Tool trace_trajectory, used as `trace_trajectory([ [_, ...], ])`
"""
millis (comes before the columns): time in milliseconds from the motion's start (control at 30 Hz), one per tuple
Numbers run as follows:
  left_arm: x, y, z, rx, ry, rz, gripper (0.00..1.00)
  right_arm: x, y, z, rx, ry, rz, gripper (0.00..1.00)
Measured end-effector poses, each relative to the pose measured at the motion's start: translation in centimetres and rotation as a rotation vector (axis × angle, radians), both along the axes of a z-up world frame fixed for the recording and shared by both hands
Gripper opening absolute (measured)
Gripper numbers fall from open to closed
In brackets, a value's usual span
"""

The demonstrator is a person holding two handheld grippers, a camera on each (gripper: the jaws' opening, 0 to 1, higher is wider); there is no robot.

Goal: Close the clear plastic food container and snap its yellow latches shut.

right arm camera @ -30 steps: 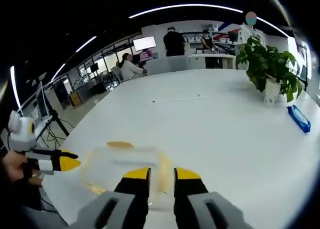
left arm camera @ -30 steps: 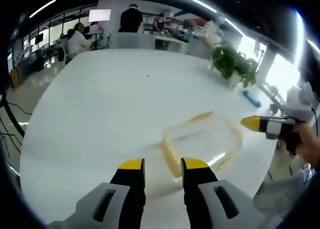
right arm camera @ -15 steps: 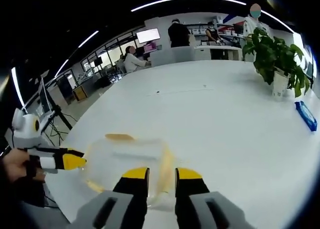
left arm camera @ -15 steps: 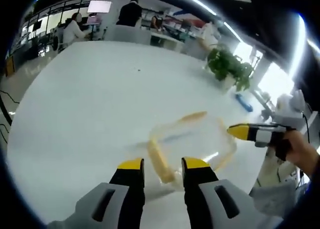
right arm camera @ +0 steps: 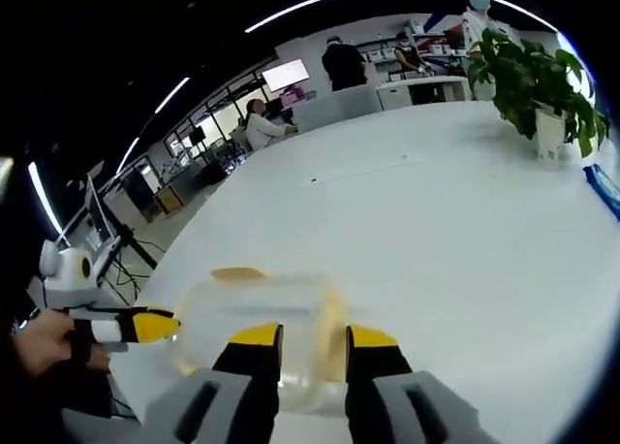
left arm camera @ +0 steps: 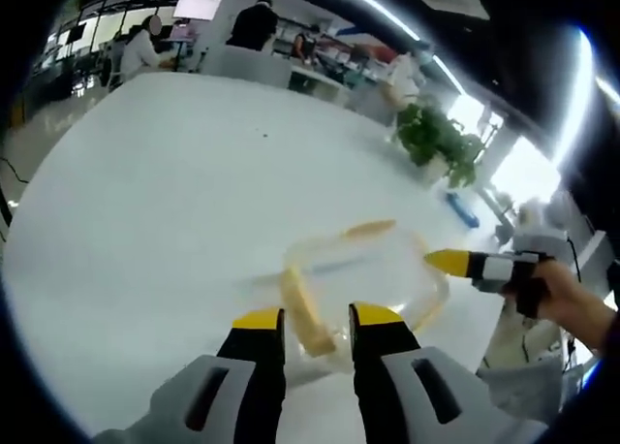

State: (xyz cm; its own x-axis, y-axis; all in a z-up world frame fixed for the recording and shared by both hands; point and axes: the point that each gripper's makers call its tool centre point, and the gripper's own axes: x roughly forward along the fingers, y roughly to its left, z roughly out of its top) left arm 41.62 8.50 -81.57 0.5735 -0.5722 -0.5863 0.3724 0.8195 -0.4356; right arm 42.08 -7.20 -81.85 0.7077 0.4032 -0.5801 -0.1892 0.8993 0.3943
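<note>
The clear plastic food container [left arm camera: 363,274], a rounded rectangle with soft yellow latches [left arm camera: 302,313] along its rim, lies on the smooth white table [left arm camera: 174,202] with nothing visible inside. The left gripper [left arm camera: 317,320] has its jaws parted around one long latch. The right gripper [right arm camera: 314,336] is parted likewise, at the opposite edge.

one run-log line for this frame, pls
stage: approach | container: on table, yellow latch nearest left gripper | right gripper: at container side | both: open, nothing held
</note>
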Motion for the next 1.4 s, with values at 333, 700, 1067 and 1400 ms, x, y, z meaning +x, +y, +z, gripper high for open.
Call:
trace_trajectory([
  [333, 0.1, 0.1, -0.3, -0.047, 0.046, -0.001, 0.22, 0.3, 0.3, -0.4, 0.088, 0.025, -0.030, 0.29],
  [700, 0.1, -0.6, -0.2, -0.036, 0.037, -0.044, 0.24, -0.6, 1.1, -0.8, 0.116, 0.104, 0.022, 0.27],
  [1067, 0.0, -0.5, 0.0, -0.061, 0.048, -0.062, 0.22, 0.0, 1.3, -1.2, 0.109, 0.089, -0.003, 0.27],
  [1400, 0.4, 0.6, -0.3, -0.037, 0.042, -0.064, 0.23, 0.3, 2.4, -0.9, 0.092, 0.081, 0.004, 0.28],
])
